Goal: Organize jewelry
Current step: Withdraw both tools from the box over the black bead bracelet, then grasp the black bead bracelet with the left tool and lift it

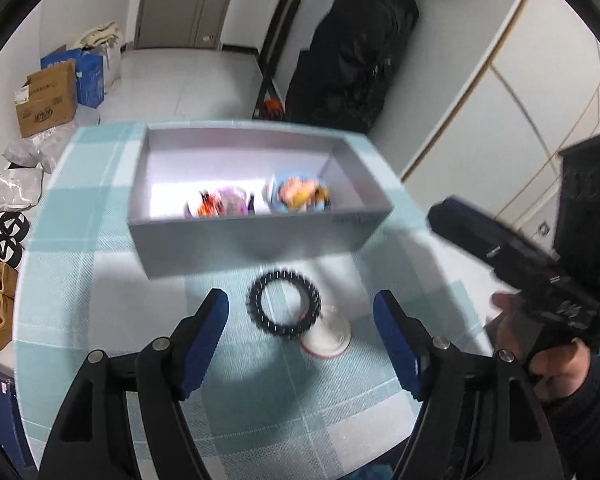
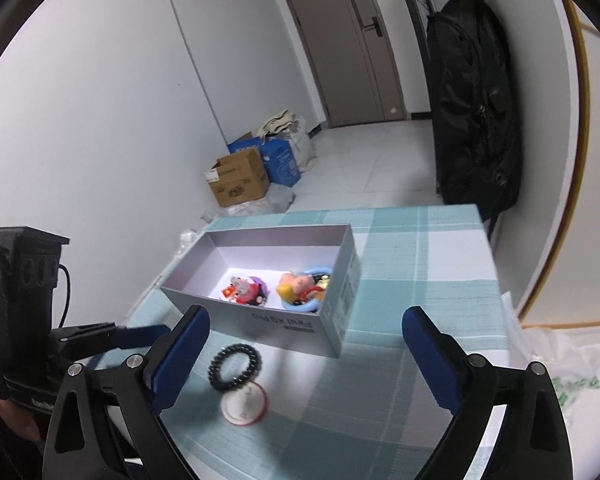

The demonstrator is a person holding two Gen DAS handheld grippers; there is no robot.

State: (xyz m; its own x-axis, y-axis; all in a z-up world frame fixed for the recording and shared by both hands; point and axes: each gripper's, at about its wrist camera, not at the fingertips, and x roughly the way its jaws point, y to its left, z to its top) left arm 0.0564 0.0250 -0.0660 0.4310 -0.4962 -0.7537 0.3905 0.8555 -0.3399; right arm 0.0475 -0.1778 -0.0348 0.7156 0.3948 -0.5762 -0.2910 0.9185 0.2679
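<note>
A black beaded bracelet [image 1: 255,304] [image 2: 236,347] lies on the checked teal cloth, its near edge overlapping a small white disc with a red rim [image 1: 330,338] [image 2: 244,404]. Behind them stands an open grey box [image 1: 260,240] [image 2: 284,328] holding two colourful figure charms [image 1: 300,196] [image 2: 300,288]. My left gripper [image 1: 300,304] is open and hovers just above the bracelet, which shows between its blue pads untouched. My right gripper [image 2: 306,320] is open wide, with the bracelet and disc low at its left pad and nothing held.
A hand [image 1: 556,376] holds the other gripper's black body at the right edge. Cardboard and blue boxes [image 2: 240,180] sit on the floor by the wall. A black bag [image 2: 476,100] hangs beyond the table's far corner. Plastic bags [image 2: 560,364] lie off the right edge.
</note>
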